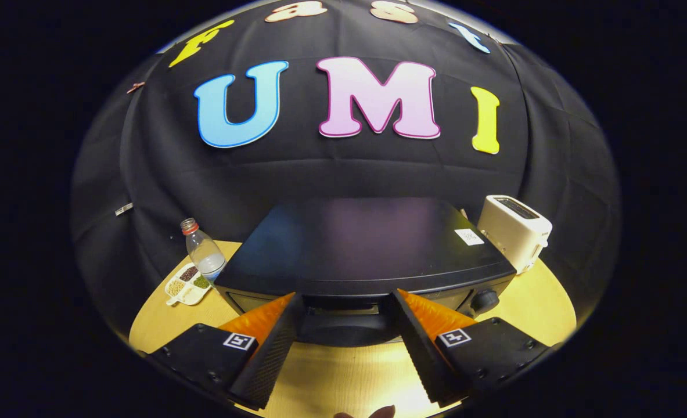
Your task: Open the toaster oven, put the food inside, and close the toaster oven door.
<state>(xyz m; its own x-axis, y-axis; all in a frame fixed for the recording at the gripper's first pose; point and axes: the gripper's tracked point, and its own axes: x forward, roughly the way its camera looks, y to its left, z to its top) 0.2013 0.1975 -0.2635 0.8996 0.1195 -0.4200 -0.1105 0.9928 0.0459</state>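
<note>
A black toaster oven (366, 244) stands on the wooden table (529, 313), seen from above its front edge. My gripper (346, 296) is open, its fingertips at the top of the oven's front, one on each side of the dark curved door handle (343, 331). Neither finger presses on the handle. The door looks closed, though the fingers hide much of the front. A black knob (485, 300) sits on the front at the right. Below the fingers, at the table's near edge, lies a small brownish thing (372, 413); I cannot tell what it is.
A clear plastic bottle with a red cap (202, 251) stands left of the oven. Beside it lies a small white divided dish of beans and grains (187, 285). A white pop-up toaster (514, 231) stands behind the oven's right corner. The black cloth wall is close behind.
</note>
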